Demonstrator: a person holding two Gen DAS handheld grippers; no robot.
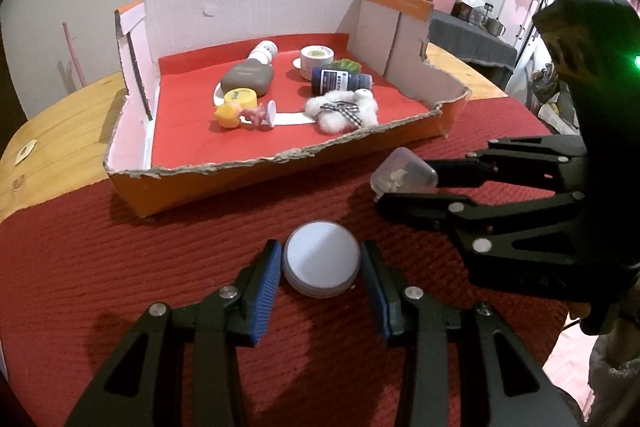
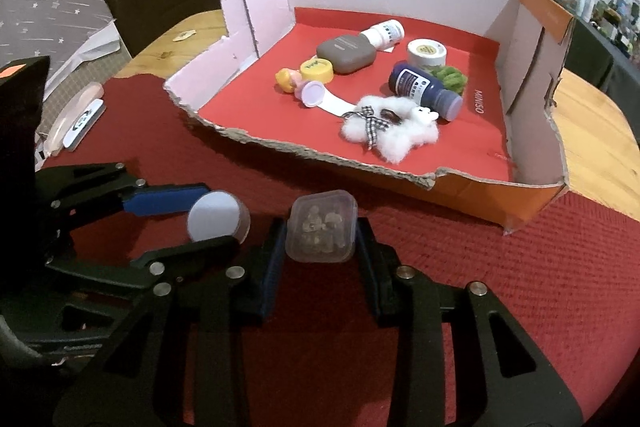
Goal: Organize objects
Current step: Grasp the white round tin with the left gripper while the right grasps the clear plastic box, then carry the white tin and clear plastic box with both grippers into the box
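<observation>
My left gripper [image 1: 321, 267] is shut on a round white-lidded jar [image 1: 320, 257], just above the red cloth; the jar also shows in the right wrist view [image 2: 218, 217]. My right gripper [image 2: 322, 231] is shut on a small clear plastic container [image 2: 322, 225] with pale bits inside; the container also shows in the left wrist view [image 1: 404, 175]. Both sit in front of a torn cardboard box [image 1: 280, 169] with a red floor. It holds a grey case [image 1: 248, 77], a dark blue bottle [image 1: 340, 79], a fluffy white toy [image 1: 344, 109], a yellow doll [image 1: 232, 113] and small jars.
The box's torn front wall [image 2: 320, 155] is low; its back and side walls are tall. A red cloth [image 1: 120, 267] covers the wooden table [image 1: 60, 115]. A white remote-like device [image 2: 82, 125] lies at the cloth's left edge. A door and shelves stand behind.
</observation>
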